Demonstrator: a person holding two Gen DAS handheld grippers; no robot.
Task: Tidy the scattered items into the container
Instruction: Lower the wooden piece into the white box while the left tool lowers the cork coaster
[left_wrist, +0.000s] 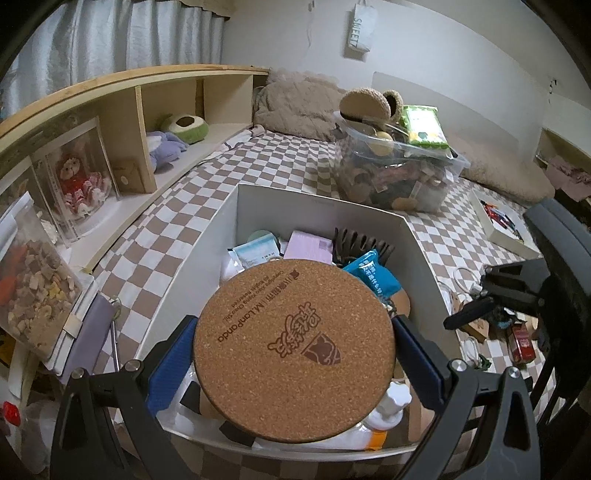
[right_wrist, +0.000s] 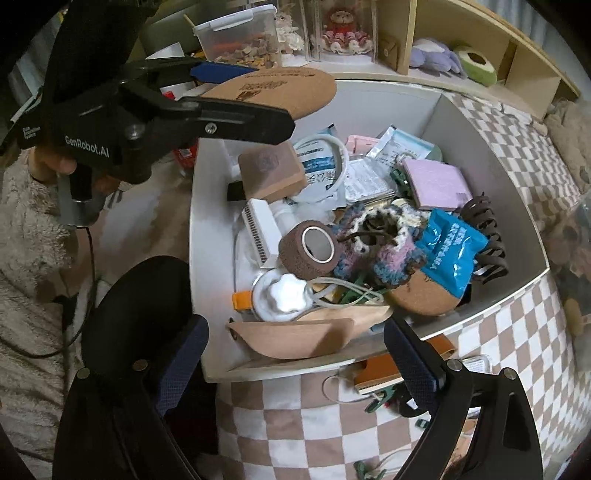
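A white box (left_wrist: 325, 210) stands on the checkered bedspread, holding several small items: a blue packet (right_wrist: 450, 247), a brown tape roll (right_wrist: 310, 249), a crocheted pouch (right_wrist: 384, 243) and a pink pad (right_wrist: 436, 182). My left gripper (left_wrist: 293, 332) is shut on a round cork coaster (left_wrist: 295, 347), held flat above the box's near end. From the right wrist view, the left gripper (right_wrist: 266, 96) and the coaster (right_wrist: 284, 86) hang over the box's (right_wrist: 388, 107) far left corner. My right gripper (right_wrist: 295, 328) is open at the box's near rim, above a tan leather piece (right_wrist: 295, 338).
Loose on the bedspread beside the box lie an orange-brown notebook (right_wrist: 380, 373), green clips (right_wrist: 380, 400) and a red pack (left_wrist: 522, 341). A clear bin of plush items (left_wrist: 399, 166) stands behind the box. A wooden shelf (left_wrist: 110, 107) runs along the left. A hand in a fuzzy sleeve (right_wrist: 29, 221) holds the left gripper.
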